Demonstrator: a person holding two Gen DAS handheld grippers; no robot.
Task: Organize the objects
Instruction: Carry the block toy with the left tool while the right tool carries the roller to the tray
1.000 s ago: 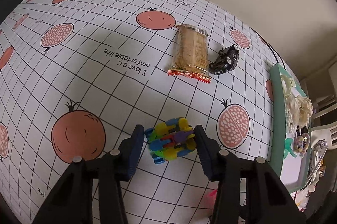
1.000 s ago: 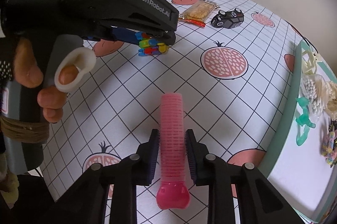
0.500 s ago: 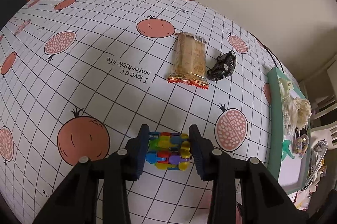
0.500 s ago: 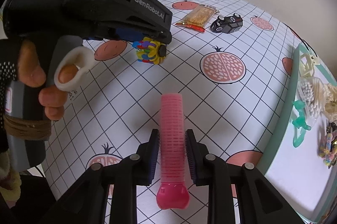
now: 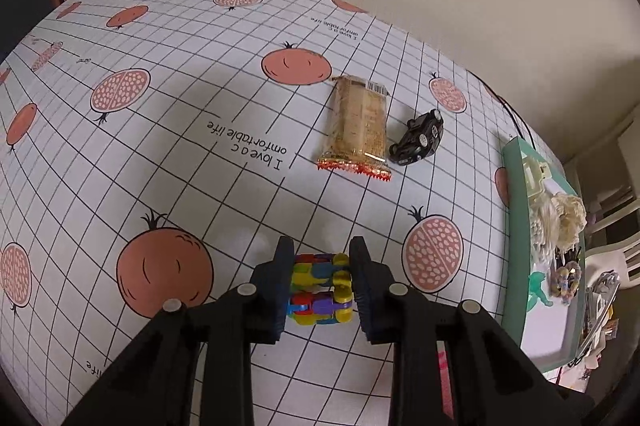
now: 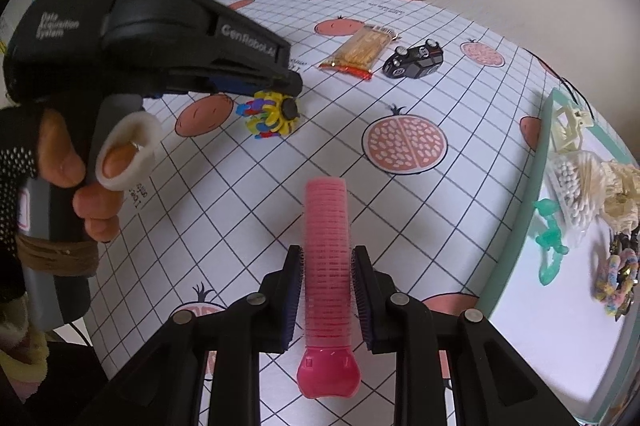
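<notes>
My left gripper [image 5: 320,260] is shut on a multicoloured plastic link toy [image 5: 320,288], held clear above the tablecloth; in the right wrist view the same toy [image 6: 269,118] hangs from the left gripper's tips [image 6: 288,106]. My right gripper [image 6: 326,266] is shut on a pink hair roller [image 6: 327,250], which points forward between the fingers, its smooth pink end [image 6: 328,374] toward the camera. A snack bar in clear wrapping [image 5: 357,124] and a black toy car [image 5: 418,138] lie side by side farther back on the table.
A green-rimmed white tray [image 6: 516,230] stands at the right edge, holding a cream hair clip [image 6: 566,126], cotton swabs [image 6: 572,178], a teal figure [image 6: 550,238] and a colourful bracelet [image 6: 616,278]. A person's hand [image 6: 68,162] grips the left tool. The pomegranate-print tablecloth [image 5: 160,154] covers the table.
The left gripper closed around the link toy and lifted it off the cloth, moving up and back. The right gripper kept holding the pink roller, nearly still.
</notes>
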